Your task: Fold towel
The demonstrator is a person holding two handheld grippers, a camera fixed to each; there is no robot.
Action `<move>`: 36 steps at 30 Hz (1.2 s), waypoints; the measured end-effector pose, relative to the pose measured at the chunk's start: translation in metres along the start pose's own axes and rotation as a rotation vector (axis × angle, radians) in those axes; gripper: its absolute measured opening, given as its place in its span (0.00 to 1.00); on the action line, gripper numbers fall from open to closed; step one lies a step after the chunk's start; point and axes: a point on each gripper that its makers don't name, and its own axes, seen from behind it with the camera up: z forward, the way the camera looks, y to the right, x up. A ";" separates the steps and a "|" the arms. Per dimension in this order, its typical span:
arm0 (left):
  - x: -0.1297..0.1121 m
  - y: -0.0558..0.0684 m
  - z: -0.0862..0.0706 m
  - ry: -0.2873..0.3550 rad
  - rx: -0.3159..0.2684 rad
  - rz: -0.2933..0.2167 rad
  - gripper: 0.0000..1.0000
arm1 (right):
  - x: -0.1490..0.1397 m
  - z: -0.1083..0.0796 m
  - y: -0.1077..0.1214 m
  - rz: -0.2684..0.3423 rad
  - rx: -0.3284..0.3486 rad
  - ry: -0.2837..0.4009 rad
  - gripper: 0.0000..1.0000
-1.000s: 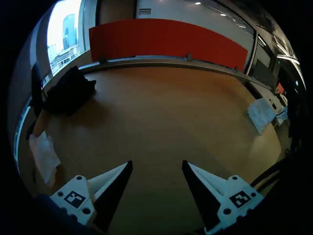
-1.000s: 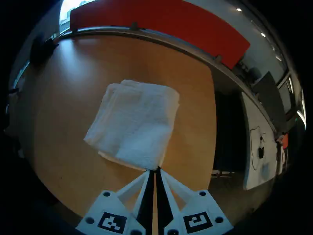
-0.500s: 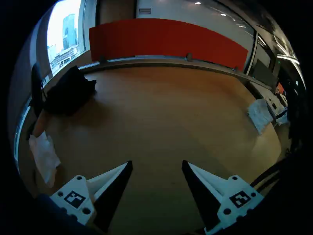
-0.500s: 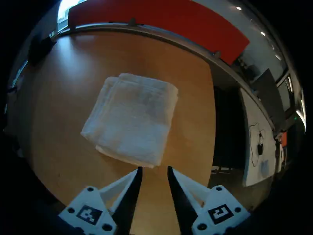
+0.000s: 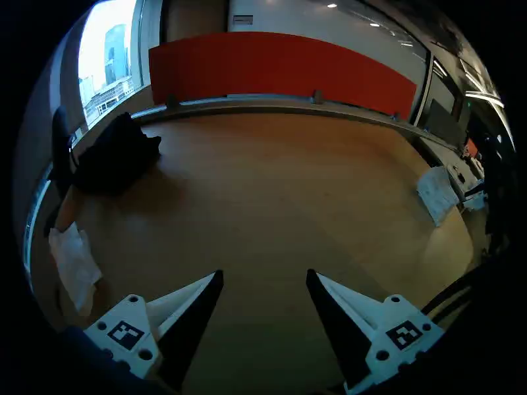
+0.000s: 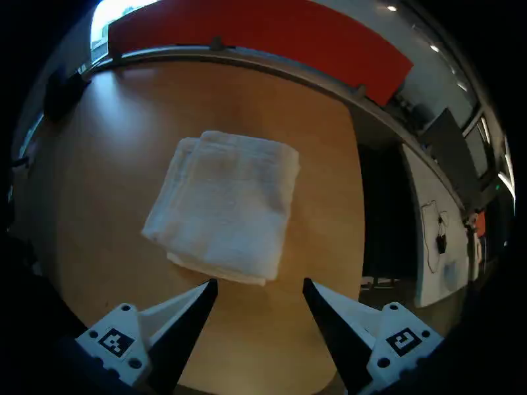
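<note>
Your wooden table [image 6: 92, 197] looks the same as a second ago, and the red partition [image 5: 283, 66] stands along its far edge as before. The folded white towel [image 6: 224, 210] lies flat on the table in the right gripper view, a little left of centre, with its layered edges showing at the far left corner and along the near side. It has hardly shifted over the last second. From the left gripper view the same towel is a small pale patch at the far right of the table, flat now where half a second ago it looked slightly bunched. The black bag [image 5: 115, 158] rests on the far left of the table, unmoved. The real change is in your right gripper [image 6: 259, 284]: a second ago its fingers were pressed together at the towel's near edge, half a second ago they had parted a little, and now they are spread wide. Their tips sit just short of the near edge, one to each side, and they hold nothing. Your left gripper [image 5: 263, 271] has not changed at all. Its fingers are spread wide over bare wood, well apart from the towel, and grip nothing. The crumpled white sheet [image 5: 74, 260] at the near left edge of the table, just beyond the left gripper's left finger, lies where it did.
</note>
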 end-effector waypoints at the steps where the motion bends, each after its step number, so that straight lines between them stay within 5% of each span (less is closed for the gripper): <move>1: 0.000 0.000 0.000 0.000 0.001 -0.001 0.93 | 0.000 0.000 0.000 0.001 -0.001 0.002 1.00; 8: 0.002 -0.003 -0.002 0.009 0.007 -0.008 0.94 | 0.003 -0.003 -0.002 0.033 -0.010 0.015 1.00; 24: 0.004 -0.006 -0.005 0.022 0.019 -0.014 0.93 | 0.013 -0.003 -0.026 0.333 0.038 0.057 1.00; 36: 0.017 -0.010 -0.007 0.056 0.029 -0.030 0.94 | 0.030 -0.011 -0.027 0.367 -0.006 0.149 1.00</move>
